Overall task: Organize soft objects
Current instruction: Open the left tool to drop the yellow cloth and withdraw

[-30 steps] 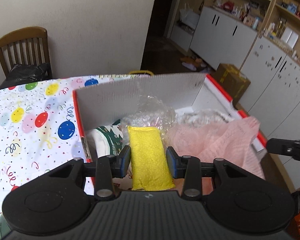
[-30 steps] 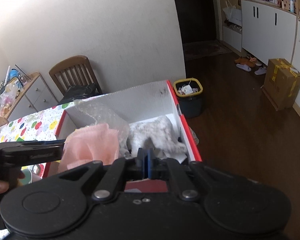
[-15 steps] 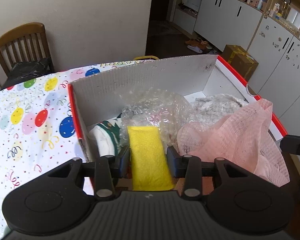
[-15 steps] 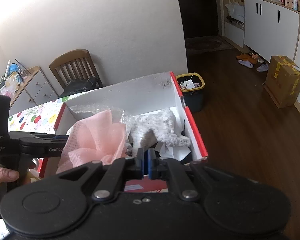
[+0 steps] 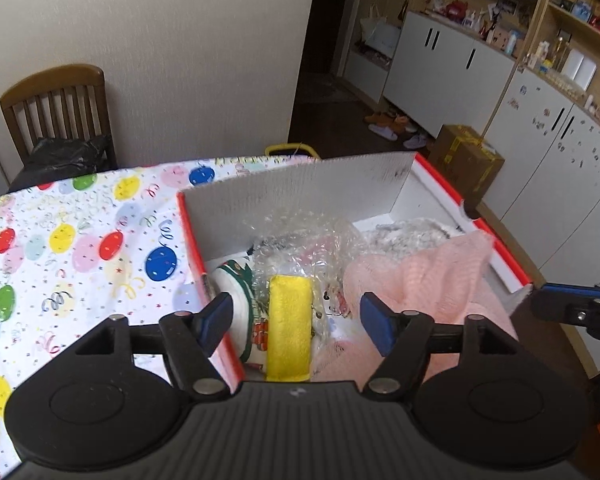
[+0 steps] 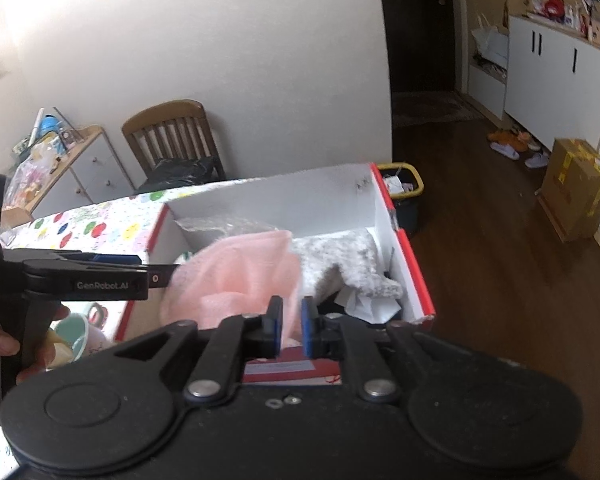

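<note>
Since a second ago our left tool (image 5: 296, 316) has let go of the yellow sponge (image 5: 290, 328), jaws opening, sponge lying in the box (image 5: 300, 188). Only the right view shows our right tool (image 6: 291, 330) parting, pink cloth (image 6: 240, 272) between its jaws, and "GenRobot.AI".
</note>
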`<state>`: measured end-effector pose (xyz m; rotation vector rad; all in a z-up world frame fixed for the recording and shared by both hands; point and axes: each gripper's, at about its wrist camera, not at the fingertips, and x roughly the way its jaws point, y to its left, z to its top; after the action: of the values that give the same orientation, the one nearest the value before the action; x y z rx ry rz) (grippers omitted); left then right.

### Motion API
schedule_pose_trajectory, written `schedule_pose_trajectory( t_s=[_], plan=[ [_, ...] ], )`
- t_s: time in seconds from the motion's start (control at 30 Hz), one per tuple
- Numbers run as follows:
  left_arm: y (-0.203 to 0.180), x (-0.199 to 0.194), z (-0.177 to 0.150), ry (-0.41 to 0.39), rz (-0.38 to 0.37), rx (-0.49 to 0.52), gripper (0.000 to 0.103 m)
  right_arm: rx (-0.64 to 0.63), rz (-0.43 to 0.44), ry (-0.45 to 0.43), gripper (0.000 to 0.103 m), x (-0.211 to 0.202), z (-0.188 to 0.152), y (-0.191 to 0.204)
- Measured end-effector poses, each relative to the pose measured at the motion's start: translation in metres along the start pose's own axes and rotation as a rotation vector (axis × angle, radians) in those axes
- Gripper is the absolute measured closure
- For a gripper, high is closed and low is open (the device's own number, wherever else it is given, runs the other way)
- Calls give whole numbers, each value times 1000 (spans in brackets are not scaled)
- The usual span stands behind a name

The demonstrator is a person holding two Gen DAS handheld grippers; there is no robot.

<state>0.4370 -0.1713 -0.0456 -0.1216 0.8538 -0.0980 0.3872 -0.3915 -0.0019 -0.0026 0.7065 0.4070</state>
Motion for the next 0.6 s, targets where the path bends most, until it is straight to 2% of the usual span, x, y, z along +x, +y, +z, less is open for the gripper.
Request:
schedule_pose_trajectory(
  t_s=[0.17, 0.3, 0.43, 0.53, 0.6],
  plan=[
    [7, -39, -4, -44, 0, 2, 31, -37, 21, -34, 89, -14, 3, 27],
    [21, -68, -7, -68, -14, 0, 27, -74, 41, -59, 87, -24, 8, 56],
    [41, -100, -13, -111, -52, -6, 24, -106, 53, -79, 84, -31, 9, 87],
    [61, -125, -19, -143, -68, -4, 21, -128, 59, -85, 77, -32, 8, 116],
    [75, -142, -23, -162, -74, -1, 21, -143, 72, -85, 68, -32, 7, 136]
  ],
)
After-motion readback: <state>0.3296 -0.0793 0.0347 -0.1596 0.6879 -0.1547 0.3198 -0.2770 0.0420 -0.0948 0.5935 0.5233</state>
